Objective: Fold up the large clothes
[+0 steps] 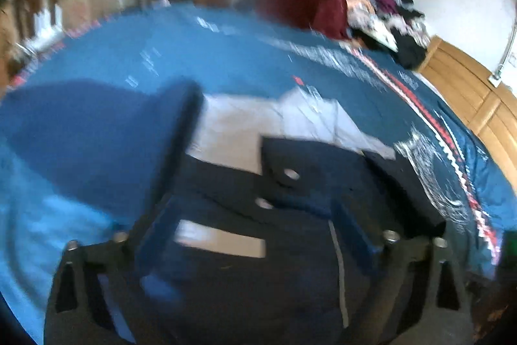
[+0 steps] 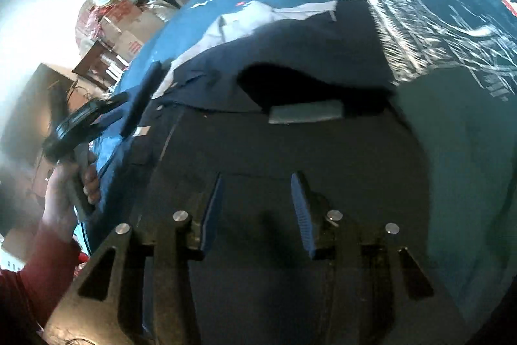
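Garment (image 2: 290, 151), dark navy with grey lining, lies on the blue bedspread (image 1: 226, 54) directly beneath both tools. The right hand-held gripper (image 2: 257, 212) hovers open just above the cloth; the left hand-held gripper (image 1: 258, 170) is also spread, empty. Judging by this, a fold is being set up: next, each needs an edge to pinch.

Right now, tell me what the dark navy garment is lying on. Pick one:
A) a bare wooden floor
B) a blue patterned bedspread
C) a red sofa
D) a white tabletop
B: the dark navy garment is spread on the blue bedspread, whose red-and-white zigzag border and white print show beside it in both wrist views.
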